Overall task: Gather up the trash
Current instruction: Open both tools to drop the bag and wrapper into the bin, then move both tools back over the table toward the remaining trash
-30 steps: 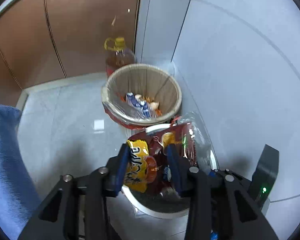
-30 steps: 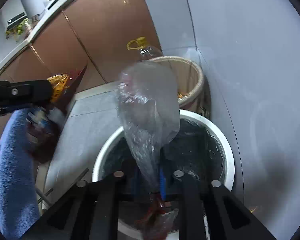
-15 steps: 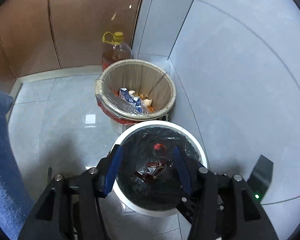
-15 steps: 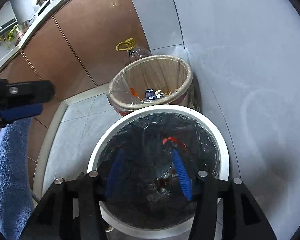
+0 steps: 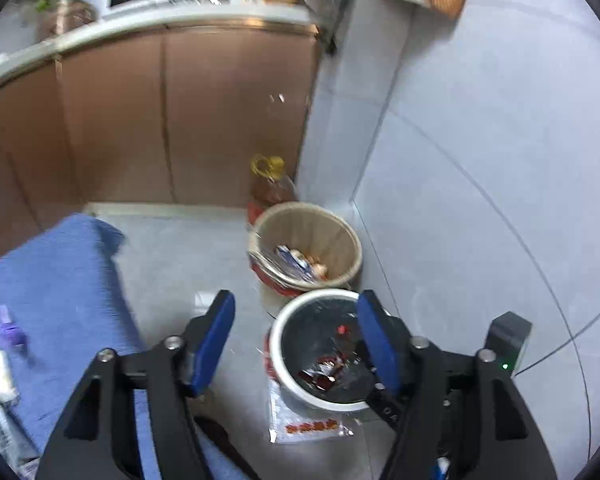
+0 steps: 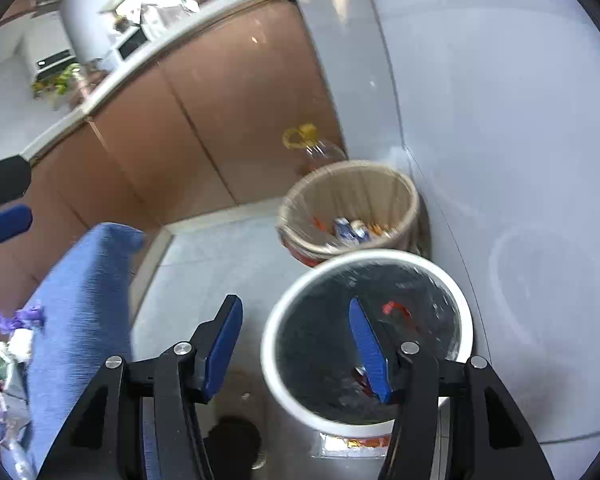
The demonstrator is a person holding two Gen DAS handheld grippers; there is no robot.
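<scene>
Both grippers were empty, the left gripper (image 5: 296, 338) and the right gripper (image 6: 296, 346) each with jaws opening and nothing between them. Red snack wrappers (image 5: 324, 370) lay inside the white round bin with a black liner (image 5: 278, 354). More crumpled litter (image 6: 10, 360) waited on the blue cloth surface (image 6: 76, 292), and a clear wrapper (image 5: 304, 424) lay on the floor beside the bin, so collecting looked unfinished.

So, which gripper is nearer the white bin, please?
Right, probably. The right gripper hangs close above the white bin; the left gripper is farther off to the left. Both empty, jaws opening.
</scene>
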